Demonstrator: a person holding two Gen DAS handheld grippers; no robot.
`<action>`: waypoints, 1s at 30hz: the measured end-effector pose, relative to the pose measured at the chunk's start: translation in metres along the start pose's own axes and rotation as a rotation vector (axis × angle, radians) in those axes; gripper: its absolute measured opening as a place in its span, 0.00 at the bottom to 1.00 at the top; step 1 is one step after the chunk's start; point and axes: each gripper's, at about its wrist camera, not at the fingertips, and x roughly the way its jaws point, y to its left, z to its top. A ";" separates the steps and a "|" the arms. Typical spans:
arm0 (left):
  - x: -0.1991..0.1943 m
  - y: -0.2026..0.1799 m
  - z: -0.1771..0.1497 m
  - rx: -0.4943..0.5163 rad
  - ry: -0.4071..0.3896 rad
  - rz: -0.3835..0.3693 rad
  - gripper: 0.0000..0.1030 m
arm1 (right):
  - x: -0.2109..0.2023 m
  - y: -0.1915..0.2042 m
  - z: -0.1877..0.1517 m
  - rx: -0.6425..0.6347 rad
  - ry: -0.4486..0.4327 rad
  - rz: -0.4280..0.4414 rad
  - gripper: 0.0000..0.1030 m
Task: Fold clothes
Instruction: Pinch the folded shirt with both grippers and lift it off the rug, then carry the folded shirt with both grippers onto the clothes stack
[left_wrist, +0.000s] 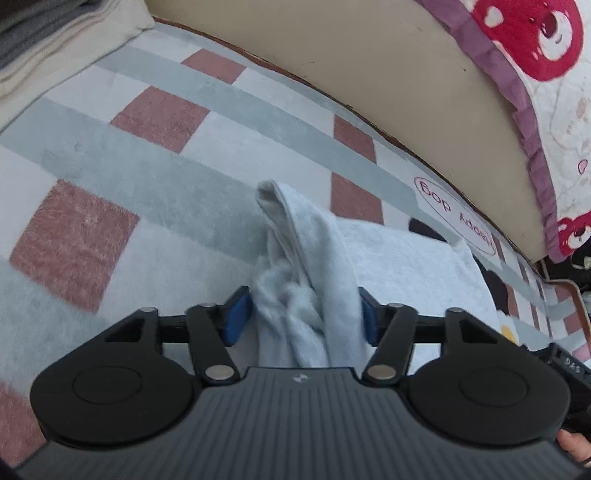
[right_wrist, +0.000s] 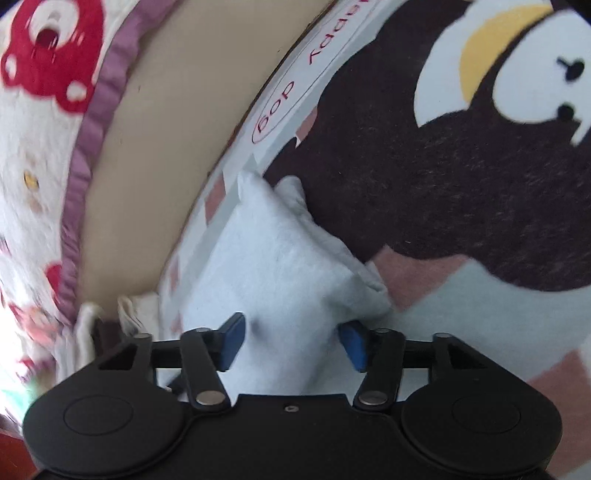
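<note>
The pale grey garment (left_wrist: 317, 266) lies on the checked rug (left_wrist: 122, 158), near the rug edge that runs along the beige floor (left_wrist: 388, 74). Left gripper (left_wrist: 306, 319) and right gripper (right_wrist: 291, 341) each have cloth bunched between jaws standing fairly wide; true clamping cannot be confirmed. The garment's long axis runs forward from both grippers. Garment type and fold count are hidden.

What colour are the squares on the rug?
Dusty pink squares on the rug, clearest in the left wrist view.
</note>
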 end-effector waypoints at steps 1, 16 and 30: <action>0.003 -0.002 0.002 0.024 -0.001 -0.005 0.57 | 0.002 0.000 0.002 0.014 -0.001 0.008 0.67; -0.063 -0.090 -0.017 0.451 -0.210 0.125 0.23 | -0.033 0.087 0.000 -0.559 -0.116 0.021 0.26; -0.252 -0.053 -0.006 0.286 -0.536 0.271 0.23 | -0.056 0.284 -0.051 -1.020 -0.055 0.315 0.26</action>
